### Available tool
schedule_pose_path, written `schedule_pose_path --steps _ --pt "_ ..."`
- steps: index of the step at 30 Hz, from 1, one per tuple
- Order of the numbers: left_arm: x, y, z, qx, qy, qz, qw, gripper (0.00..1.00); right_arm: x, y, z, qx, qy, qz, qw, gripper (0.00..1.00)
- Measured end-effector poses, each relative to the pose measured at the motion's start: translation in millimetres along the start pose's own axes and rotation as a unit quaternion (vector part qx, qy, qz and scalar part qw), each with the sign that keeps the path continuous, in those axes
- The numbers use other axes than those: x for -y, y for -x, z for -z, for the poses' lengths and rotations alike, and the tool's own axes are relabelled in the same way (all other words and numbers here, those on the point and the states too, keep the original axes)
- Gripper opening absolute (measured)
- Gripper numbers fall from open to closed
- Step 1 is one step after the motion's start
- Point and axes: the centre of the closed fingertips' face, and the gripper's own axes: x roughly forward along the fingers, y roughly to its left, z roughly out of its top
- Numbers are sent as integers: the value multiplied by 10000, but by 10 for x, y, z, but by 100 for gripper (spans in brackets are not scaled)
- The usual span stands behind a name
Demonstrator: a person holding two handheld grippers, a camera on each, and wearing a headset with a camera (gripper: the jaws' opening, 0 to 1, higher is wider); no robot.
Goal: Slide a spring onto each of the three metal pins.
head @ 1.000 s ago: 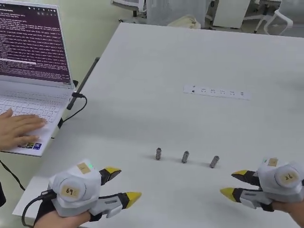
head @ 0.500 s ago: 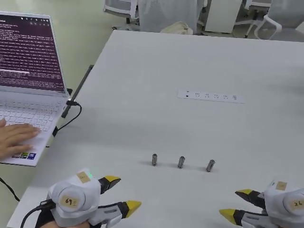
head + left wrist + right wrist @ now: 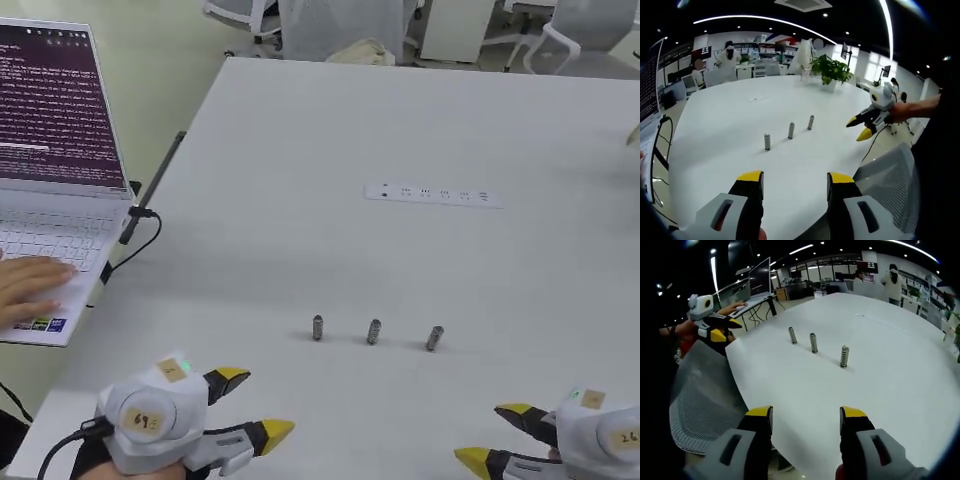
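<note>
Three small metal pins stand in a row on the white table, each with a spring around it: the left one (image 3: 318,327), the middle one (image 3: 374,331) and the right one (image 3: 434,338). They also stand ahead in the left gripper view (image 3: 767,141) and in the right gripper view (image 3: 844,356). My left gripper (image 3: 248,404) hovers open at the table's near left edge, well short of the pins. My right gripper (image 3: 494,435) is open at the near right, with nothing between its yellow-tipped jaws.
An open laptop (image 3: 55,140) sits at the left with a person's hand (image 3: 30,285) on its keys. A black cable (image 3: 150,210) runs beside it. A white power strip (image 3: 432,195) lies further back. A grey mesh chair (image 3: 700,400) stands below the table's near edge.
The head camera has tilted, so the table sits lower in view. Both grippers have drawn back toward the near edge, the right one most. The pins and springs have not moved.
</note>
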Motion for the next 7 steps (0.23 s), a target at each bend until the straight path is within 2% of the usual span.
schedule_pose_path --steps 7 --pt "12 10 8 4 17 -14 10000 47 -29 -8 10 -24 4 -37 10000 54"
